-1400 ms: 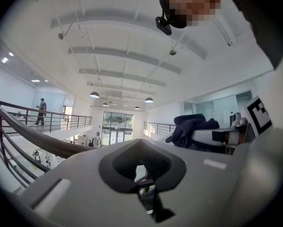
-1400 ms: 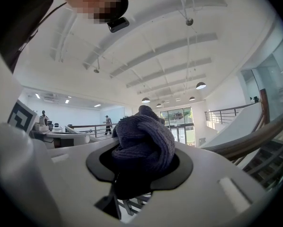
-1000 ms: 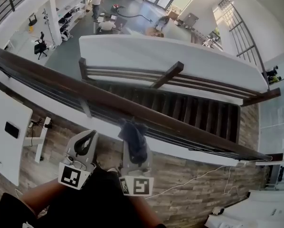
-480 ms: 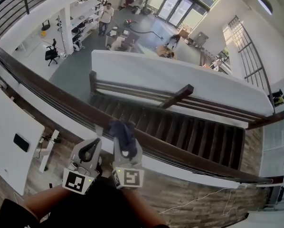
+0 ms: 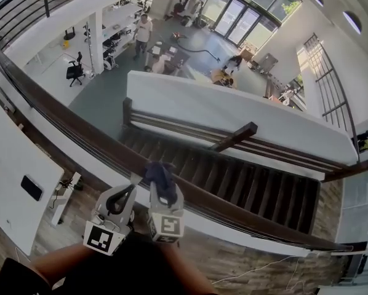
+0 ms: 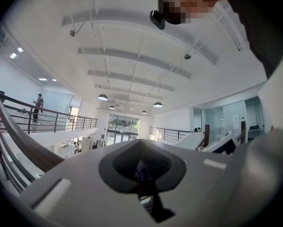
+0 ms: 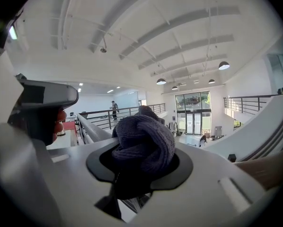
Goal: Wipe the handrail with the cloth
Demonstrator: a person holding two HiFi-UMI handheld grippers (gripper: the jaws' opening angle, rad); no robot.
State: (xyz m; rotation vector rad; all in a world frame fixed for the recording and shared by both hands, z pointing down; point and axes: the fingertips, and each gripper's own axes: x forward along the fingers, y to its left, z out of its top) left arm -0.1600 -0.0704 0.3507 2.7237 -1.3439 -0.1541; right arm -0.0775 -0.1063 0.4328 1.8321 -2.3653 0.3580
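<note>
A dark wooden handrail point(image 5: 79, 131) runs diagonally from the upper left to the lower right in the head view. My right gripper point(image 5: 162, 191) is shut on a bunched dark blue cloth point(image 5: 160, 177), which lies on the rail's top. In the right gripper view the cloth point(image 7: 144, 143) bulges out of the jaws, with the handrail point(image 7: 92, 129) leading away behind it. My left gripper point(image 5: 124, 195) hangs just left of the right one, on the near side of the rail, shut with nothing in it. The handrail point(image 6: 18, 138) curves past at the left of the left gripper view.
Beyond the rail is an open drop to a stairway point(image 5: 245, 177) and a lower floor with desks and a person point(image 5: 144, 32). A rail post point(image 5: 133, 180) stands just left of the cloth. A white panel point(image 5: 15, 165) is at the near left, over wooden flooring point(image 5: 245, 260).
Both grippers have slid left along the handrail, the cloth staying on the rail and nearing the post. My head view has shifted with them.
</note>
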